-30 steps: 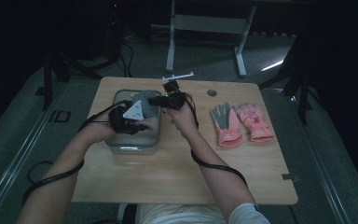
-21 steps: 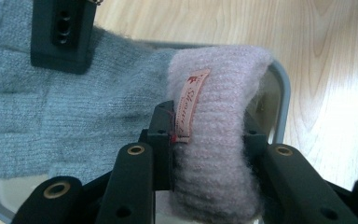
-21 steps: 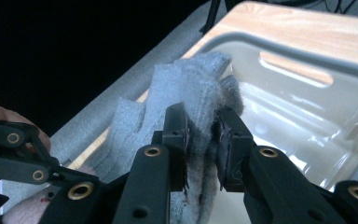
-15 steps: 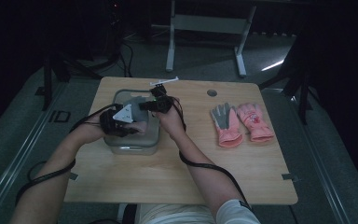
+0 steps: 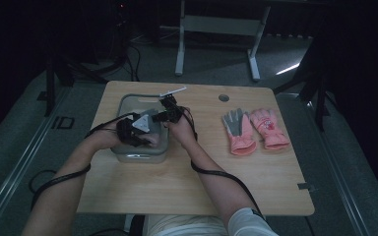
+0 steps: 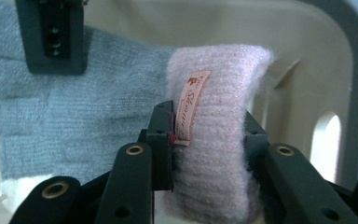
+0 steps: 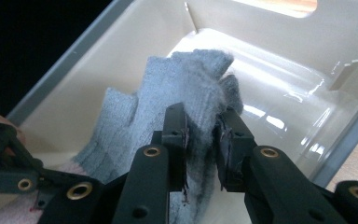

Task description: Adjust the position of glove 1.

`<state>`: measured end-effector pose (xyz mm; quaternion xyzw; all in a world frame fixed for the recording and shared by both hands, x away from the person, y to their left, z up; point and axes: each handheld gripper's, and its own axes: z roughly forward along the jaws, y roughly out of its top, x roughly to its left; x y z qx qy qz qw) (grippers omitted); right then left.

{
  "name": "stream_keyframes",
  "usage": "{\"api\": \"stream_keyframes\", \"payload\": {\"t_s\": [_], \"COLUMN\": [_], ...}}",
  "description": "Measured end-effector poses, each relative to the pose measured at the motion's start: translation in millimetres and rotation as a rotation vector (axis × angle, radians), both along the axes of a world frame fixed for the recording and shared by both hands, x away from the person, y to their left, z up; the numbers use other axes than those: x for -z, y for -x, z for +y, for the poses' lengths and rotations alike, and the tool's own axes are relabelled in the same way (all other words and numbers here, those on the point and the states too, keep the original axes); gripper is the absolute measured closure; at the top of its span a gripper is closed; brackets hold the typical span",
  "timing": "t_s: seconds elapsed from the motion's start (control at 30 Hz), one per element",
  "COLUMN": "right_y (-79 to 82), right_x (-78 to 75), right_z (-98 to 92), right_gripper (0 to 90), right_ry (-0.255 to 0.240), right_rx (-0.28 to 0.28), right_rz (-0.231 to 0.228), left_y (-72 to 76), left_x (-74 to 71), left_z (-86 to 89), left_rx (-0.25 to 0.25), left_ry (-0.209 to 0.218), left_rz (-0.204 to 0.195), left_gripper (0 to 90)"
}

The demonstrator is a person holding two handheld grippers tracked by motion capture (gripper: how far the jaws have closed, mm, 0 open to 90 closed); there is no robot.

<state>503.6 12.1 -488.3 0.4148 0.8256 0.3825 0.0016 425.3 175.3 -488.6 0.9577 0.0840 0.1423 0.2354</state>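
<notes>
Bin (image 5: 128, 156): walls close around both grippers.
Knit glove (image 6: 74, 112): inside bin, pink cuff (image 6: 214, 140) upright.
Left gripper (image 6: 207, 135): clamped on cuff.
Right gripper (image 7: 203, 135): pinching grey fingers (image 7: 191, 79), pointing up.

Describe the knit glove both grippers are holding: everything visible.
The knit glove is a soft, fuzzy wool-like knit in two tones: a pale pink ribbed cuff carrying a small sewn label with red script, and a grey hand part. The left gripper pinches the cuff, which stands upright between its jaws. The right gripper clamps the bunched grey finger end. The glove hangs limp between them inside the plastic bin, its grey part draped toward the cream inner wall.
</notes>
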Motion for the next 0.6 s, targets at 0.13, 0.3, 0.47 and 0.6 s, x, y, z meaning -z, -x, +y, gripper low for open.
{"api": "stream_keyframes", "payload": {"t_s": [0.13,0.3,0.47,0.6], "right_y": [-2.2,-5.4,-6.7,-4.9], "right_x": [4.1,5.2,4.0,-2.2], "right_z": [4.7,7.2,7.7,3.3], "right_gripper": [74.2,71.6,63.6,58.0], "right_ry": [0.023,0.045,0.061,0.031], "right_rx": [0.009,0.027,0.032,0.048], "right_rz": [0.011,0.003,-0.025,-0.043], "left_y": [-5.1,-12.7,-19.6,-22.1], "left_x": [3.6,5.4,7.6,11.4], "left_z": [-6.2,-9.6,-11.4,-11.8], "left_rx": [0.006,0.014,-0.010,-0.013], "left_ry": [-0.049,-0.085,-0.114,-0.136], "left_rz": [0.015,0.015,0.014,0.026], "left_gripper": [65.8,65.5,64.3,63.9]}}
